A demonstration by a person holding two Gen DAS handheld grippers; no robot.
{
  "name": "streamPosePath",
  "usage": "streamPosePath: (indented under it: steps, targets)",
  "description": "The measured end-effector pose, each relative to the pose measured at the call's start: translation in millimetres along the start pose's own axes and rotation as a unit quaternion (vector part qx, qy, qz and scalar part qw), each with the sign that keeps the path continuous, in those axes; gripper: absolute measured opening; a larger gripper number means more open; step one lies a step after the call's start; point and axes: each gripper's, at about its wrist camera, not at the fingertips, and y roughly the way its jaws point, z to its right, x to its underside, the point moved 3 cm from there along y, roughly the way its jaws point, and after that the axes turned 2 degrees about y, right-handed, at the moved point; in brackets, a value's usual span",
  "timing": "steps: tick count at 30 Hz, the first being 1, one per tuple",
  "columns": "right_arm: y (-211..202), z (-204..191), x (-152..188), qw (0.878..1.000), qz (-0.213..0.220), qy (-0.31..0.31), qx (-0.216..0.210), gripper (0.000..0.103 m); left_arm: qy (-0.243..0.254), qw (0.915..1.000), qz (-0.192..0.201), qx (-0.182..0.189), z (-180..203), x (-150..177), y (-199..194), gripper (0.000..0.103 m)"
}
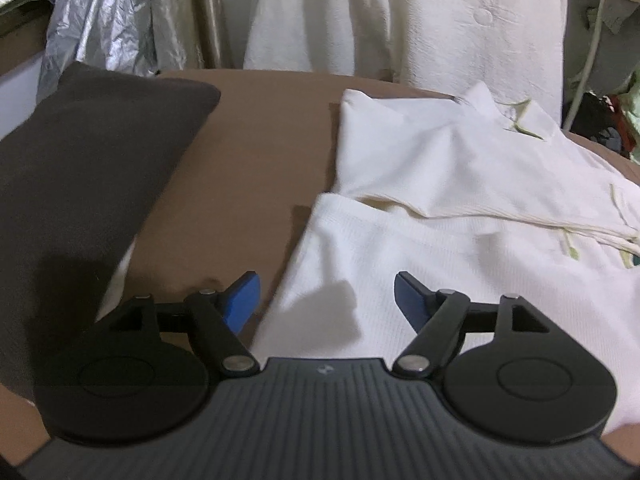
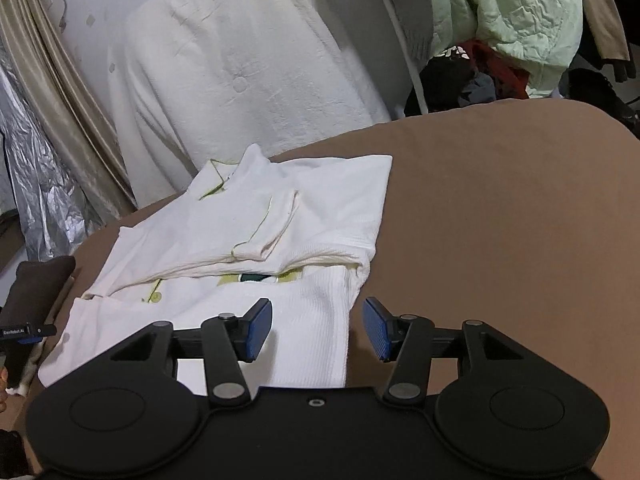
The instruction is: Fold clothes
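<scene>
Left gripper (image 1: 326, 300) and right gripper (image 2: 318, 328): both with jaws apart and nothing between the pads, poised just above the near hem of the white polo shirt (image 1: 460, 208), left over its near-left edge, right over its near-right corner. Shirt partly folded on the brown bed sheet (image 2: 500, 220), sleeves tucked across the chest; dark pillow (image 1: 92, 152) to the far left. Likely risk: pinching only the top layer or snagging the sheet, pulling the tucked sleeves loose.
</scene>
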Motion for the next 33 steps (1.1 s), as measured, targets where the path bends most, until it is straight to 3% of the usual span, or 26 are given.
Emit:
streamPosePath:
  steps: [2,3,4,6,9,11,12,13,15,17,18,19,20,23,24,26,30,33]
  targets:
    - [4.7,1.4,1.2,1.000,-0.002,-0.005,-0.006,0.056,-0.012,0.9998,-0.005,0.013,-6.0,-0.5,8.5,0.073]
    - [7.1,2.1,1.8,1.000,-0.003,-0.007,-0.008,0.056,-0.018,0.9996,-0.008,0.019,-9.0,-0.7,12.8,0.065]
    - [10.2,0.7,2.8,1.000,-0.003,-0.017,-0.012,0.056,-0.027,0.9991,-0.012,0.031,-11.5,0.0,16.5,0.050]
    - [17.1,-4.5,5.3,0.999,-0.003,-0.044,-0.021,0.056,-0.032,0.9985,-0.014,0.042,-14.2,1.1,21.4,0.042]
    - [30.6,-13.7,8.9,0.996,-0.004,-0.086,-0.025,0.055,-0.020,0.9992,-0.004,0.035,-13.9,1.8,25.0,0.042]
    - [39.5,-17.4,14.4,0.993,-0.014,-0.113,-0.016,0.055,-0.004,0.9998,0.005,0.019,-11.4,2.5,27.8,0.052]
    - [42.2,-20.0,18.1,0.991,-0.016,-0.131,-0.009,0.044,0.006,0.9999,0.009,0.008,-9.5,3.3,29.4,0.061]
    - [43.7,-23.0,22.3,0.988,-0.017,-0.152,-0.003,0.022,0.017,0.9998,0.013,-0.002,-7.6,4.0,31.1,0.072]
    - [40.4,-33.1,27.8,0.980,-0.003,-0.199,0.004,0.011,0.038,0.9990,0.009,-0.025,-1.4,8.1,34.6,0.082]
    - [34.4,-44.1,31.2,0.970,0.016,-0.242,0.007,0.006,0.044,0.9990,0.001,-0.010,1.7,11.6,38.9,0.079]
    - [29.4,-50.3,31.7,0.966,0.029,-0.257,0.004,0.003,0.041,0.9990,0.000,0.016,3.3,13.0,38.8,0.056]
    - [23.4,-57.2,32.4,0.962,0.041,-0.271,-0.004,0.003,0.037,0.9986,-0.003,0.036,5.9,13.4,38.1,0.016]
    - [17.0,-64.2,33.0,0.957,0.054,-0.284,-0.014,0.003,0.039,0.9984,-0.008,0.042,9.0,12.7,37.1,0.004]
    - [3.7,-76.1,30.6,0.955,0.060,-0.284,-0.067,0.003,0.059,0.9972,0.009,0.046,20.0,8.9,27.2,0.005]
    - [2.6,-76.9,29.6,0.956,0.056,-0.280,-0.071,0.003,0.068,0.9966,0.020,0.043,23.2,7.5,23.2,0.005]
    - [4.3,-72.1,26.4,0.960,0.056,-0.273,-0.036,0.008,0.066,0.9955,0.041,0.054,26.3,5.2,15.1,0.006]
    - [21.9,-45.3,18.4,0.976,0.034,-0.213,0.007,0.048,0.054,0.9952,0.037,0.072,27.6,5.1,18.1,0.007]
    - [38.8,-23.3,15.4,0.987,0.013,-0.157,0.019,0.052,0.052,0.9956,0.026,0.074,29.0,8.9,24.8,0.007]
